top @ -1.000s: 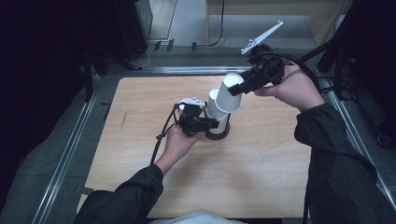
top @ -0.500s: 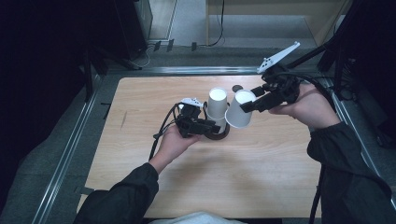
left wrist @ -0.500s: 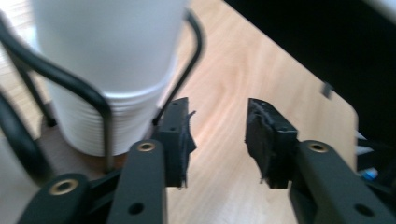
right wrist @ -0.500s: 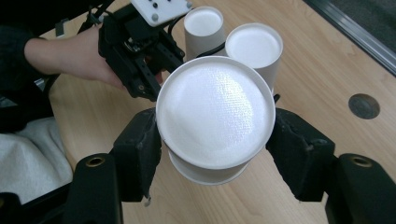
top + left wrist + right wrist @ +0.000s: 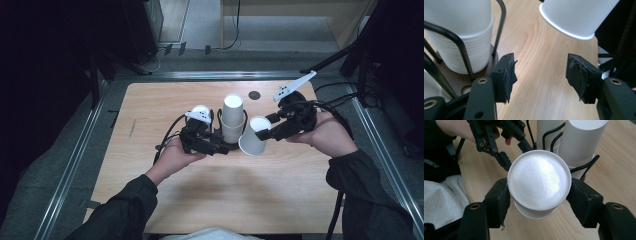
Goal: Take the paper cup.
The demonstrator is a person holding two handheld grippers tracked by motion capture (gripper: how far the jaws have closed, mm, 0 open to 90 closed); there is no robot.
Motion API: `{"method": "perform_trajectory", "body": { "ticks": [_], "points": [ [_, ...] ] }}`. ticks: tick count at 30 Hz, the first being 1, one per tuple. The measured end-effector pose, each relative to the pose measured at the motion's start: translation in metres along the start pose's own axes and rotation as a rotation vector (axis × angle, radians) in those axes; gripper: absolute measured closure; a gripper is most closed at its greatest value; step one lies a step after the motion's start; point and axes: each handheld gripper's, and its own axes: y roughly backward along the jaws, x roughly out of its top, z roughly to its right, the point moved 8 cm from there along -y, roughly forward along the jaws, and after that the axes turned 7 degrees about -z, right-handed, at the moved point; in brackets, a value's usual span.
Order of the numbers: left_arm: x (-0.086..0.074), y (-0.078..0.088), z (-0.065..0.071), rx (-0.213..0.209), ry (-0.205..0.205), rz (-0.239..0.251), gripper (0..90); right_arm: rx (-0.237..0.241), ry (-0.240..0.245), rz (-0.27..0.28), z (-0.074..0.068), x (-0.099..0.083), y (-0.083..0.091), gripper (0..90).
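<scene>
A pale wooden desk (image 5: 165,185) sits in a dark room, with metal rails along its edges and cables trailing behind.

From the high view, a stack of white paper cups (image 5: 233,119) stands upside down in a black wire holder (image 5: 220,120) near the middle of the desk. The left tool (image 5: 219,148) lies low just beside the holder's base, its jaws having just been opening. The right tool (image 5: 264,131) grips a single white cup (image 5: 253,136) tilted on its side, just to the right of the stack; whether the cup's rim touches the desk is hard to tell from here.

In the left gripper view, the left tool (image 5: 540,75) stands with its jaws parted and nothing but bare desk between them. The wire holder (image 5: 461,47) and the ribbed stack (image 5: 461,37) are at the left, and the rim of the single cup (image 5: 574,17) hangs above at the upper right.

In the right gripper view, the right tool (image 5: 539,195) is clamped on the single cup (image 5: 539,182), one pad on each side of its wall, the cup's closed bottom facing the camera. Beyond it stand the stacked cups (image 5: 581,142) in their holder (image 5: 584,166), and the left tool (image 5: 506,161) reaches in from the upper left.
</scene>
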Motion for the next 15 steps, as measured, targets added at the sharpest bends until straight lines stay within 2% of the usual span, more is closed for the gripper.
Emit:
{"method": "perform_trajectory", "body": {
  "ticks": [6,9,15],
  "points": [
    [-0.008,0.005,0.003,-0.024,-0.019,-0.007,37.7,0.015,0.017,-0.003,-0.006,-0.008,-0.013,36.6],
    [-0.013,0.009,0.003,-0.043,-0.015,0.004,38.4,0.03,0.022,-0.006,-0.01,-0.014,-0.027,36.6],
    [-0.02,0.011,0.004,-0.058,-0.017,-0.002,37.1,0.052,0.027,-0.001,-0.016,-0.021,-0.041,36.7]
  ]
}}
